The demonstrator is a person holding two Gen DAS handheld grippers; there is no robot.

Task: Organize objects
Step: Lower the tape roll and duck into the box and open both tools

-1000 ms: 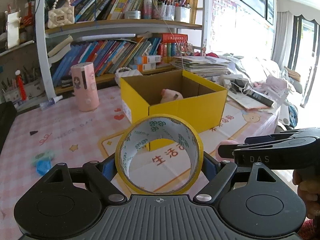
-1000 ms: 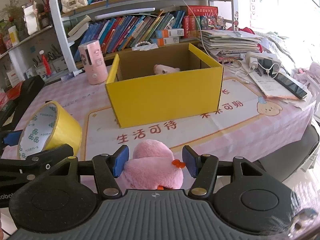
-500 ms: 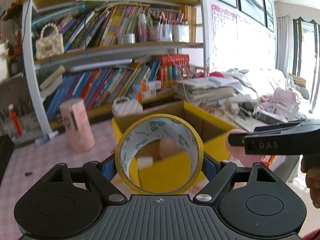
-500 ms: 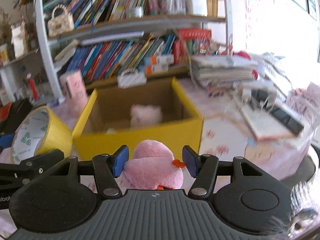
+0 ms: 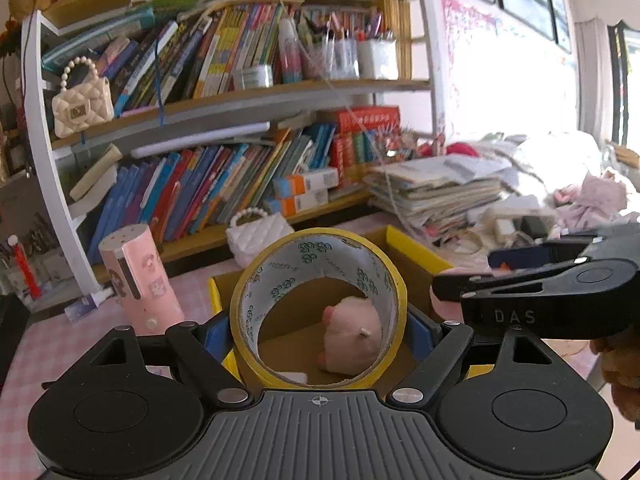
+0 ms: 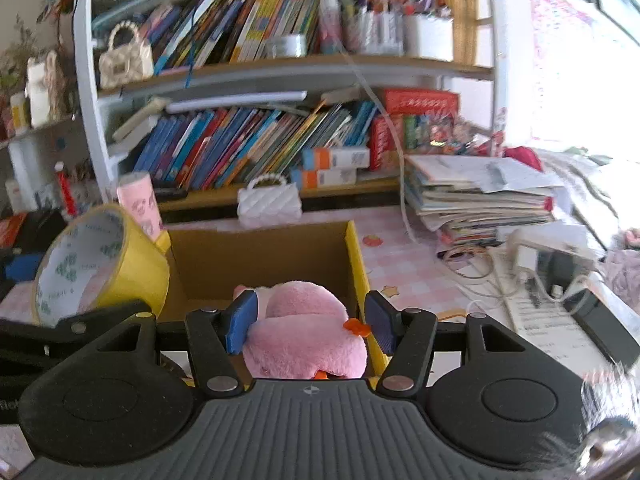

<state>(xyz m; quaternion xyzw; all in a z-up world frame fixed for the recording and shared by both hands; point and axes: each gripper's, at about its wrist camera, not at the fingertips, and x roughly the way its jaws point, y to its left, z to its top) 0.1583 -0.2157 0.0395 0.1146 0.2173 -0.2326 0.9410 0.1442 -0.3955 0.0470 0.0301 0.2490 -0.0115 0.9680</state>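
My left gripper (image 5: 318, 328) is shut on a yellow tape roll (image 5: 320, 240), held upright with its hole facing me. Through the hole I see a pink plush toy (image 5: 352, 336) lying inside the open yellow cardboard box (image 5: 400, 240). My right gripper (image 6: 308, 320) is shut on a second pink plush toy (image 6: 304, 328) with an orange bit, hanging over the near part of the box (image 6: 356, 264). The tape roll (image 6: 100, 260) shows at the left of the right wrist view. In the left wrist view the right gripper (image 5: 464, 276) sits to the right of the roll.
A pink cylinder (image 5: 136, 276) stands left of the box, and a white quilted purse (image 5: 260, 232) sits behind it. A stack of books and papers (image 5: 436, 196) lies at the back right. Cables and devices (image 6: 560, 280) lie at the right. A full bookshelf (image 5: 240, 92) rises behind the table.
Both grippers have moved forward with their loads, from in front of the box to over its opening. The box now looks closer and lower. Neither grip has changed.
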